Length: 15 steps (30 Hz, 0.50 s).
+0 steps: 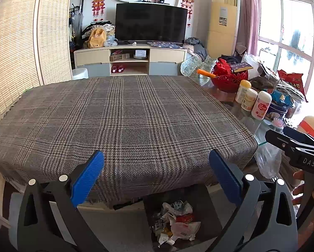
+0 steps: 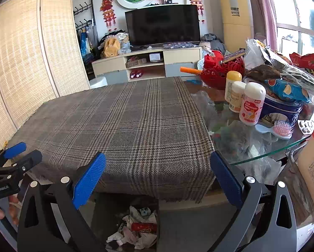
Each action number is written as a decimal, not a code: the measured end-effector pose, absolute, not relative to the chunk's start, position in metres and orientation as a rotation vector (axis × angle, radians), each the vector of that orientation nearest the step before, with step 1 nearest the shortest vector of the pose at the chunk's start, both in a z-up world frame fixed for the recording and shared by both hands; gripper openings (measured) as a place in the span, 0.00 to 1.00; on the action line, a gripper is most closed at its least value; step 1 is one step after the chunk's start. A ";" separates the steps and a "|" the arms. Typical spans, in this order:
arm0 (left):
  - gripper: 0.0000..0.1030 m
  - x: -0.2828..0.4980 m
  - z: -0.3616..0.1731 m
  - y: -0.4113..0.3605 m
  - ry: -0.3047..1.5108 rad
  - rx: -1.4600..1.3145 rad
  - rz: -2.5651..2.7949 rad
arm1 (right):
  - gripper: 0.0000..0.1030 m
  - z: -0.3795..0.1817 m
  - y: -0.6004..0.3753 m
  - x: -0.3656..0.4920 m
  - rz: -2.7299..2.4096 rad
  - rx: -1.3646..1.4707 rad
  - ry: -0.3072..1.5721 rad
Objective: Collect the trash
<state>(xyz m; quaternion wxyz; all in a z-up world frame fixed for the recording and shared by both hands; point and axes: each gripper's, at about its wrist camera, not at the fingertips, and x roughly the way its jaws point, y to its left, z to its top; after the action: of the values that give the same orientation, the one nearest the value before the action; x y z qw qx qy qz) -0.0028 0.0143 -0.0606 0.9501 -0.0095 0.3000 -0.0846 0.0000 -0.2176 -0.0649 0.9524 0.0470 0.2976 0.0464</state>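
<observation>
Blue pads frame both views: I see my left hand-held gripper [image 1: 156,174] spread wide and empty, my right hand-held gripper [image 2: 158,175] likewise apart with nothing between its fingers. Below them, on the floor at the counter's near edge, 1 dark bin [image 1: 207,210] holds the trash [image 1: 178,220]: crumpled white paper and a red wrapper, heaped. On the counter, the plaid cloth [image 1: 119,117] lies bare up to its fringed edge; 3 white bottles [image 2: 252,107] crowd the glass side to the right.
</observation>
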 end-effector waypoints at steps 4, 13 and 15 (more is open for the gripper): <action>0.92 -0.002 -0.063 0.014 0.615 -0.011 -0.169 | 0.97 -0.065 -0.216 -0.001 0.099 0.088 0.605; 0.92 -0.003 -0.063 0.014 0.613 -0.008 -0.166 | 0.97 -0.064 -0.216 -0.001 0.104 0.089 0.603; 0.92 -0.003 -0.063 0.014 0.613 -0.008 -0.166 | 0.97 -0.064 -0.216 -0.002 0.106 0.089 0.603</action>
<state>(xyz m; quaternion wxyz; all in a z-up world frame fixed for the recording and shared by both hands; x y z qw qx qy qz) -0.0030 0.0141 -0.0631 0.9499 -0.0041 0.3016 -0.0818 -0.0015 -0.2156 -0.0642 0.9525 0.0436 0.2968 0.0520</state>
